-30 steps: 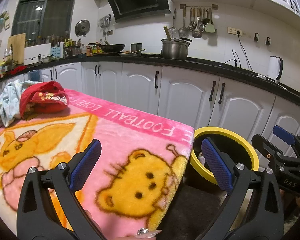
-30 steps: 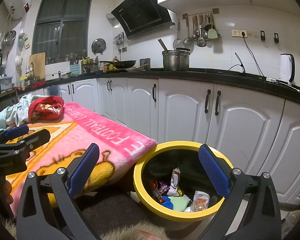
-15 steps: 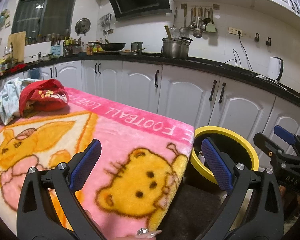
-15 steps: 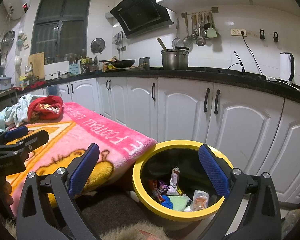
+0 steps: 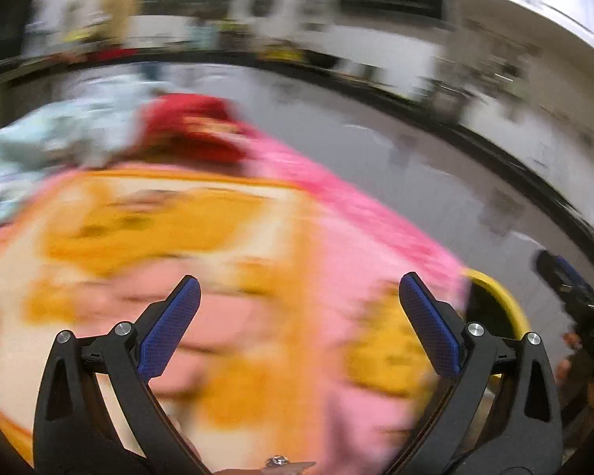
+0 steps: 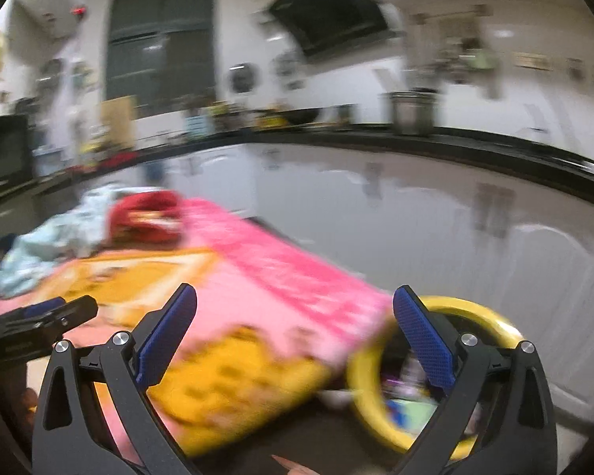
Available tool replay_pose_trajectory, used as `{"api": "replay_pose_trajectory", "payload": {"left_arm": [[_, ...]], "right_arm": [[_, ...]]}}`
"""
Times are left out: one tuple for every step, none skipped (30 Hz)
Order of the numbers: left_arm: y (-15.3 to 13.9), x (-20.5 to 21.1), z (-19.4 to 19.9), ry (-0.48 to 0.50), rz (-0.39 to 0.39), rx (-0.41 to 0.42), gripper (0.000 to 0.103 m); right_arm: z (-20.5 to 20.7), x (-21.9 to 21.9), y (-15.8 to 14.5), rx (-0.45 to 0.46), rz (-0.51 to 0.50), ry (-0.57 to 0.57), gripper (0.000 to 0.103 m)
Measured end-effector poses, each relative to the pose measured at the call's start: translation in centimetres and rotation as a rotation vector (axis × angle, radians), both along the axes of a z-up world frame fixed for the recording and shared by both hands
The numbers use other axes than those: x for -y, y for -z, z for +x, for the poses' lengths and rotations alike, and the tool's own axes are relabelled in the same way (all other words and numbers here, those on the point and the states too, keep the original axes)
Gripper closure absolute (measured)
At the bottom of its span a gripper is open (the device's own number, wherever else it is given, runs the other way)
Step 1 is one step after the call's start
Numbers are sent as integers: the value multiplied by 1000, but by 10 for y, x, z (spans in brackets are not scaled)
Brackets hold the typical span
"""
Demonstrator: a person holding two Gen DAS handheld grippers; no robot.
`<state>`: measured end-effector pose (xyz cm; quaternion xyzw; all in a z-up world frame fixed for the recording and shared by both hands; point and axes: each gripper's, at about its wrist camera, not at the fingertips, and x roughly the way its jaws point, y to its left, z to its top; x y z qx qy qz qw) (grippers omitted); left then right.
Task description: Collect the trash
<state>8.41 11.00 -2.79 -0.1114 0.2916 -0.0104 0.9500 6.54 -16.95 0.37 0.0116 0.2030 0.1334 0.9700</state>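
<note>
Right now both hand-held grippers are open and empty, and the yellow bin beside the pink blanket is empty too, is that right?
Not quite. The yellow bin is not empty: the right wrist view shows colourful wrappers inside it. The rest holds: the left hand-held gripper and right hand-held gripper are open and empty, and the bin sits beside the pink blanket.

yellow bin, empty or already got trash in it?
Not empty. The right wrist view shows blurred colourful wrappers inside the yellow bin, behind the open right claw.

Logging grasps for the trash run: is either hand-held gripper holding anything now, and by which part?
Nothing is held. The left hand-held gripper and the right hand-held gripper both stand open, with only blurred blanket behind the gaps.
</note>
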Motion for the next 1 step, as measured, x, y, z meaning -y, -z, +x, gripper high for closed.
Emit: {"api": "replay_pose_trajectory", "payload": {"left_arm": [[0, -27, 0, -75, 29, -8, 11]], "right_arm": [[10, -29, 1, -31, 6, -68, 6]]}}
